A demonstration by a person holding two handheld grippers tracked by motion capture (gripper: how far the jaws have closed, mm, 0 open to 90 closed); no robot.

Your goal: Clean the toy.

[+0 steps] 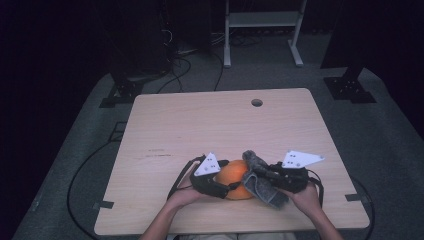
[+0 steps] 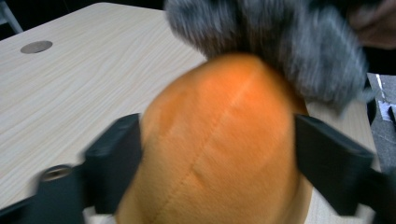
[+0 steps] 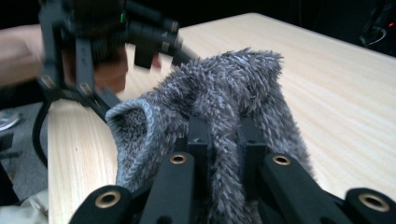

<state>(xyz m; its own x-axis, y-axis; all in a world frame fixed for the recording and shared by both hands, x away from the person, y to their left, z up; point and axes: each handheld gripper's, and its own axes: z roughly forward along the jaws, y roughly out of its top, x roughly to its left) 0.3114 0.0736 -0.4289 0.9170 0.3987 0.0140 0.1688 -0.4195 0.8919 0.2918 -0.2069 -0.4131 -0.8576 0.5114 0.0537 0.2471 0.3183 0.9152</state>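
An orange plush ball rests on the wooden table near its front edge. My left gripper has its jaws on either side of the ball, and its pads press into the plush. A grey fuzzy cloth drapes over the ball's right side and top. My right gripper is shut on a fold of that cloth, with its jaws pinched close together. One open hem of the cloth faces the right gripper's camera.
A round cable hole sits in the table's far side. Behind the table stands a white metal frame, with cables and black stand bases on the grey floor. The person's left hand is at the left of the right gripper view.
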